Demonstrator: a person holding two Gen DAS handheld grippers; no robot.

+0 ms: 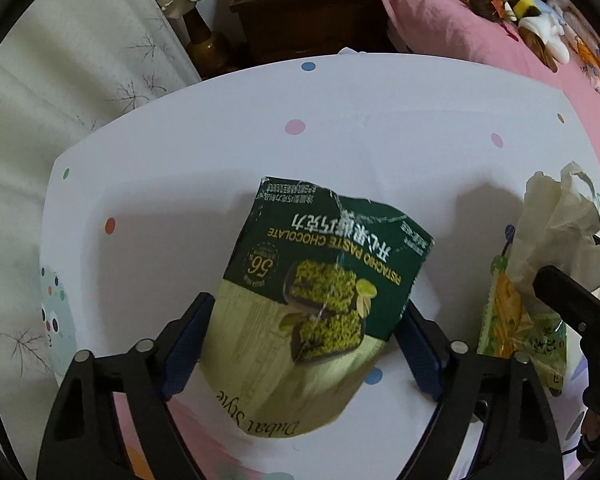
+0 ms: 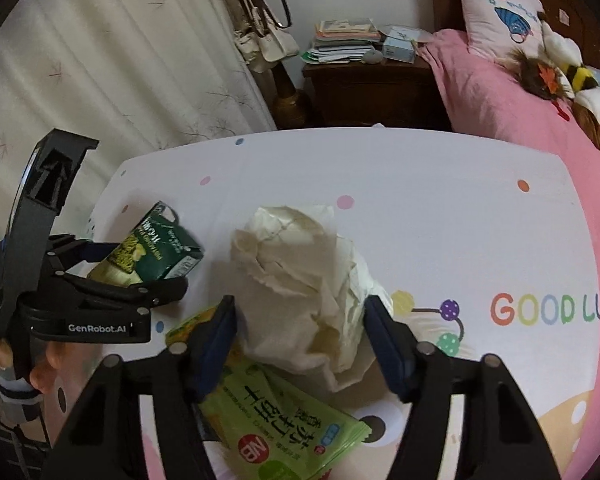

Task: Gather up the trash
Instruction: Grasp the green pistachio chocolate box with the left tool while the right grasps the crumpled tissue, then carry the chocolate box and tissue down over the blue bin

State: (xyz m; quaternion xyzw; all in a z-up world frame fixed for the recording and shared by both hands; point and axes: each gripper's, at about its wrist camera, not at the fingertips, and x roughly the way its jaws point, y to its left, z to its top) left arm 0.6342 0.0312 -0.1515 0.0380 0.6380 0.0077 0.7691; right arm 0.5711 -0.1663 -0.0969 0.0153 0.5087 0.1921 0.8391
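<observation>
Your left gripper [image 1: 304,328]: jaws wide around the green chocolate bag [image 1: 324,276], contact apparently not made. Your right gripper [image 2: 300,344]: jaws spread either side of the crumpled tissue [image 2: 300,280], which lies on a green cracker packet [image 2: 288,432] on the white dotted table [image 2: 420,208].

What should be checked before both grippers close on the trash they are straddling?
1. Chocolate box sits between the left gripper pads: ok.
2. Crumpled tissue sits between the right gripper pads: ok.
3. Left pads pressing on the box: cannot tell.
4. Right pads pressing on the tissue: not ok, a gap shows on both sides.
5. Green cracker packet clear of the right gripper: not ok, it lies under the tissue and the near finger.
</observation>
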